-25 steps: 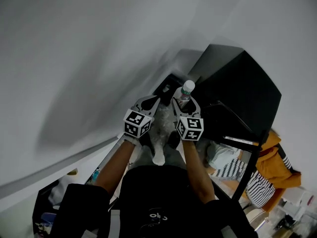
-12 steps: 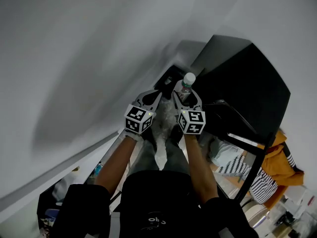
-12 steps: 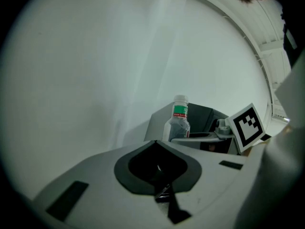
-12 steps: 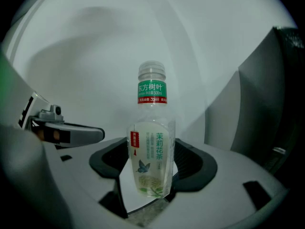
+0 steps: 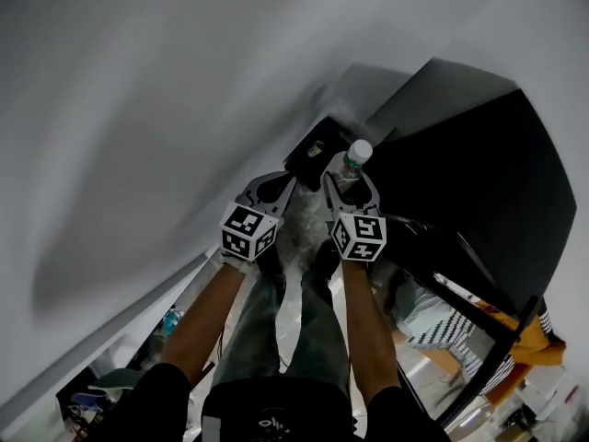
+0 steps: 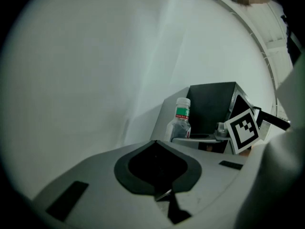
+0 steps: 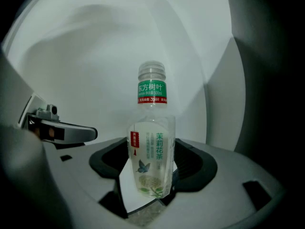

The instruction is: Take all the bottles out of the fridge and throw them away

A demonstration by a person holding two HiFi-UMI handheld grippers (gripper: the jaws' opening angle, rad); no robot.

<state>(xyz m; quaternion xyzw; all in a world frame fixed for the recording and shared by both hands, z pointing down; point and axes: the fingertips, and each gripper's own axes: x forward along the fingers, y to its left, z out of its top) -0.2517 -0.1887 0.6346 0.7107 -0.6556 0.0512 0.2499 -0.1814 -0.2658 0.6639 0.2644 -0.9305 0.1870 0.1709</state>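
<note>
A clear plastic bottle [image 7: 150, 147] with a white cap and a green neck band stands upright between the jaws of my right gripper [image 7: 151, 178], which is shut on its lower body. In the head view the bottle's cap [image 5: 360, 150] pokes up above my right gripper [image 5: 349, 179]. My left gripper [image 5: 287, 184] is held just to the left of it, shut with nothing in it; its tips [image 6: 155, 142] meet. From the left gripper view the bottle [image 6: 180, 120] shows in front of the black fridge [image 6: 212, 106]. That fridge [image 5: 460, 164] stands to the right in the head view.
A dark boxy container [image 5: 316, 148] sits low ahead by the white wall [image 5: 138, 109]. A black frame [image 5: 460, 288] crosses the lower right, with orange and striped cloth [image 5: 545, 343] behind it. Clutter [image 5: 92, 399] lies at the lower left.
The view has swung, so the fridge fills more of the right side. Both grippers stay side by side ahead of me, and the right one keeps hold of the bottle.
</note>
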